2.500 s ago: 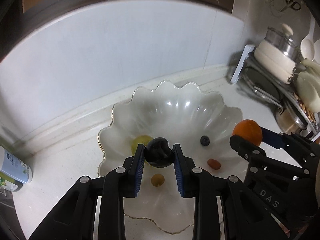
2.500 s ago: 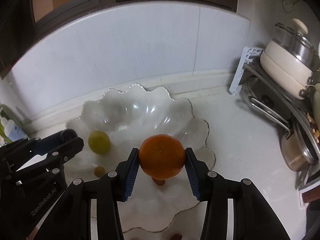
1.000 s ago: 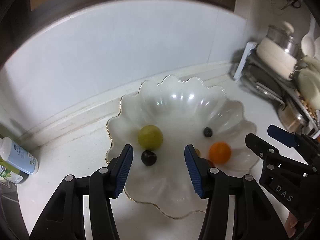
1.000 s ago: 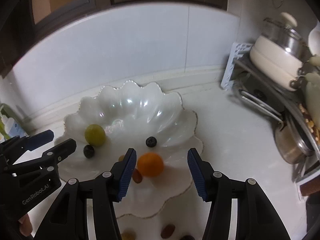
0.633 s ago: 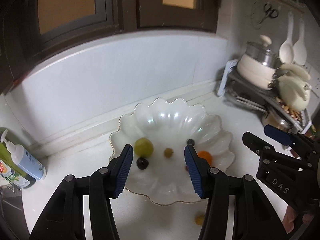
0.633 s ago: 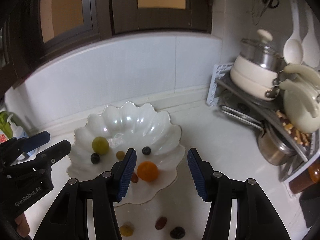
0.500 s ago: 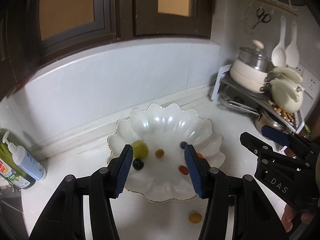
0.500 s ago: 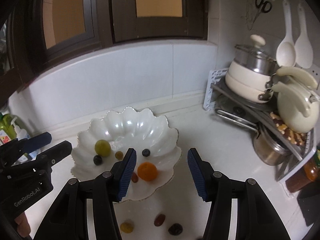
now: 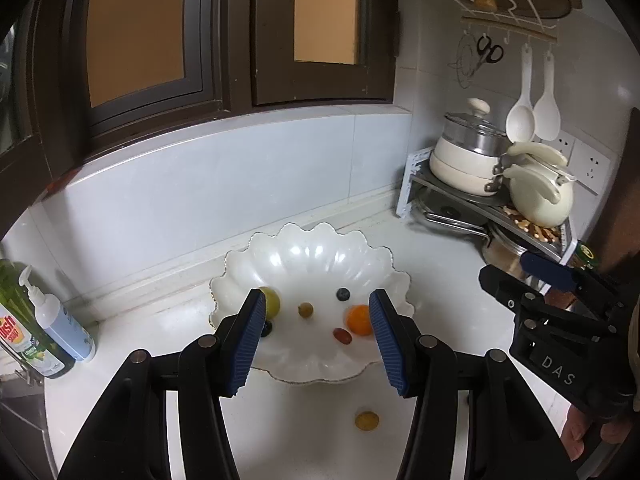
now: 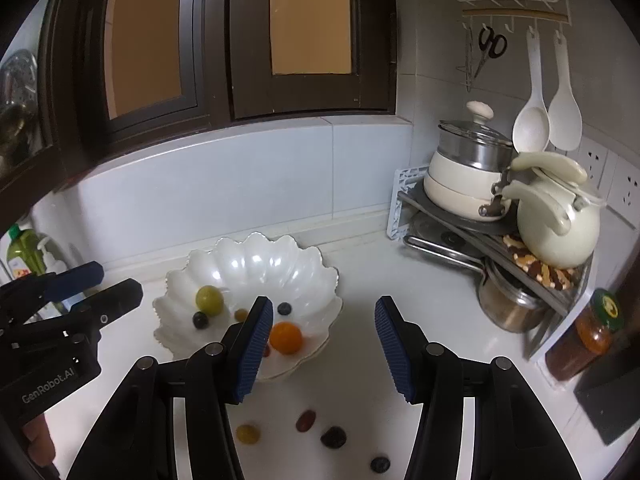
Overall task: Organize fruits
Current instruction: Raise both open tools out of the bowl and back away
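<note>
White tabletop (image 9: 320,432) runs along a pale tiled backsplash beneath a dark-framed window, with a pot rack (image 10: 472,236) in the right corner.

Your left tongs (image 9: 318,336) point forward and downward at the white scalloped glass bowl (image 9: 312,252). Their blue ribbed pads are spread apart and grip nothing; the bowl's contents show in the gap between them.

Your right tongs (image 10: 326,346) hold the same downward pitch, aimed at the bare tabletop just to the right of the bowl. Their pads are likewise spread and empty. Each tool appears at the edge of the other's view, side by side and apart, with fingers of your hand visible on each handle at the lower frame edge.

Fruit inside the bowl:
- round orange tangerine (image 10: 285,337), near the front right;
- large green grape (image 10: 209,300), at the left;
- small dark grape (image 10: 200,320), just in front of the green grape;
- small yellow-brown fruit (image 9: 305,309), near the centre;
- blueberry (image 9: 343,294), behind the tangerine;
- small red oval fruit (image 9: 342,335), at the front.

Fruit on the tabletop, in front of the bowl:
- small yellow round fruit (image 10: 247,433);
- reddish-brown oval fruit (image 10: 306,420);
- dark wrinkled fruit (image 10: 333,437);
- second dark blue berry (image 10: 379,464), nearest you.

A white pump bottle (image 9: 60,326) and a green soap bottle (image 9: 20,320) stand at the far left, well apart from the bowl.
</note>
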The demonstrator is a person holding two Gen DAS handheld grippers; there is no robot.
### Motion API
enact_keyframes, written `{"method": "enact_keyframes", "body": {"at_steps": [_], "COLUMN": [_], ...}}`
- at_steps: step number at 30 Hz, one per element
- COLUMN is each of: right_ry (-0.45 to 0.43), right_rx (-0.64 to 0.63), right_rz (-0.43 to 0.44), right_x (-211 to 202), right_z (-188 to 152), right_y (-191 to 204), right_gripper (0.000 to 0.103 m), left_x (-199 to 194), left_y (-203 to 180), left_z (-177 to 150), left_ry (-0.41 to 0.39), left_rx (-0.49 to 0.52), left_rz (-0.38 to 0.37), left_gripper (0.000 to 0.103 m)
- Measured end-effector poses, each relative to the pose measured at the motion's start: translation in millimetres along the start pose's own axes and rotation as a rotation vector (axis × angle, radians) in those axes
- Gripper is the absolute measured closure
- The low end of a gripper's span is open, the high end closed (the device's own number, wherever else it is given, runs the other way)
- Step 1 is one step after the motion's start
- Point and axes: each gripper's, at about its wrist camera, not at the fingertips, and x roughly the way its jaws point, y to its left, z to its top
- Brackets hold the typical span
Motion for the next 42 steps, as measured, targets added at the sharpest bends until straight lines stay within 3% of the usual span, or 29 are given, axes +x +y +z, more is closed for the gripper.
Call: {"method": "enact_keyframes", "body": {"at_steps": [9, 20, 42], "right_ry": [-0.004, -0.011, 0.085], "right_rx": [0.014, -0.001, 0.024], "right_rz": [0.008, -0.020, -0.011], "right_x": [-16.3, -29.2, -9.6], "right_z": [-18.7, -40.8, -82.1], "right_y": [0.5, 0.9, -9.2], "right_gripper": [0.048, 0.048, 0.048], "left_x": [-16.7, -16.2, 4.9], "left_y": [-9.3, -13.8, -24.5], "left_z": [-19.6, -49.7, -87.0], "left_ry": [-0.033, 0.008, 0.087], "left_rx": [0.025, 0.017, 0.048], "left_rz": [0.033, 0.011, -0.019], "left_gripper": [0.050, 0.050, 0.050]}}
